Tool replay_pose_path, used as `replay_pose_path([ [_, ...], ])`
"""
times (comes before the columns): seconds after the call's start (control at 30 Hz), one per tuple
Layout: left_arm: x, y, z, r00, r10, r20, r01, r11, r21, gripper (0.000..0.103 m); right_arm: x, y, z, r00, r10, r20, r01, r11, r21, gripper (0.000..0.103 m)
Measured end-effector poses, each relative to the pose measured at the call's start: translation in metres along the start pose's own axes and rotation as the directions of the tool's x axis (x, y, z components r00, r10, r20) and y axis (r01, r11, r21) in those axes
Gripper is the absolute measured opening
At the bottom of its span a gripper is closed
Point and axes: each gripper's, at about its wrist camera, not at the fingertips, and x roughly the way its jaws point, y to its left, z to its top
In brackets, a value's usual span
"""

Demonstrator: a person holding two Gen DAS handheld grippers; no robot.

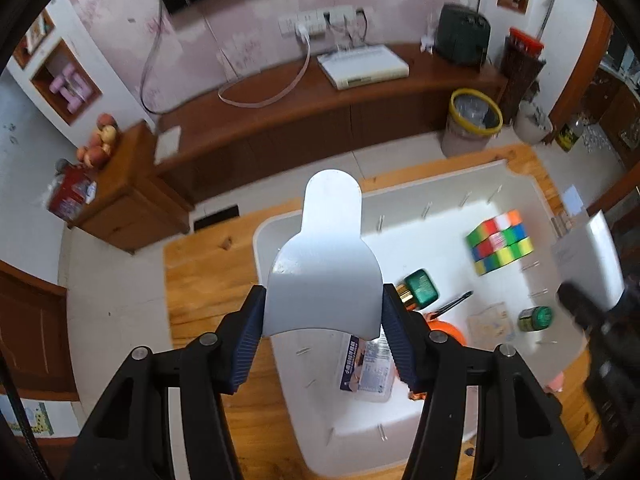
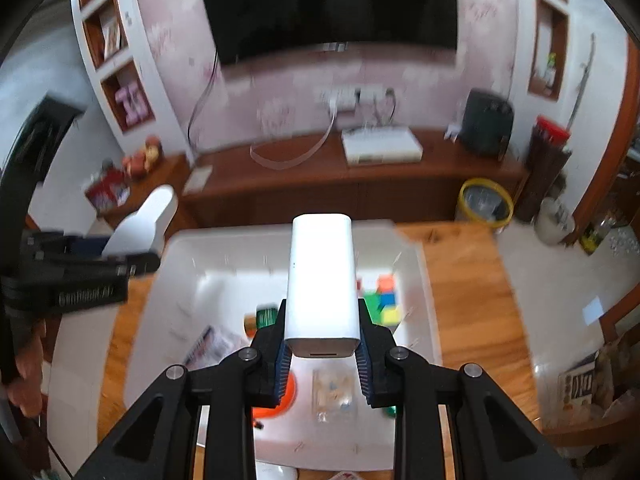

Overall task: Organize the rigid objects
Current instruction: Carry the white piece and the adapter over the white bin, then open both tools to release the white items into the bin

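Now both hands carry loads above the white bin (image 1: 536, 200): the left gripper (image 1: 322, 316) pinches a grey scoop-shaped piece (image 1: 324, 264), the right gripper (image 2: 322, 354) clamps a white box (image 2: 320, 280). Lower each onto bare bin floor, probably clear of the cube (image 1: 500, 242) and green jar (image 1: 536, 318), though blur hides the gaps. Let go only once each rests flat.

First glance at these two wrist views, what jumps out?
Each gripper holds something pale over the white tray: the left gripper clamps a grey-white, bottle-shaped flat piece, and the right gripper is shut on a white rounded box. Below them, the multicoloured cube puzzle stands out at the tray's far right, with small green containers and an orange item nearer the middle.
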Motion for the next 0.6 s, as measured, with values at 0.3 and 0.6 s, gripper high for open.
replay_pose_path([
  [0.3, 0.057, -0.007, -0.008, 0.993, 0.000, -0.119, 0.005, 0.999, 0.044, 0.060, 0.074, 0.014, -0.036, 0.977, -0.015, -0.213, 0.011, 1.000, -0.019, 0.028],
  [0.6, 0.083, -0.012, -0.011, 0.981, 0.001, -0.196, 0.010, 0.998, 0.055, 0.061, 0.092, 0.018, -0.047, 0.953, -0.025, -0.302, 0.015, 0.999, -0.036, 0.028],
])
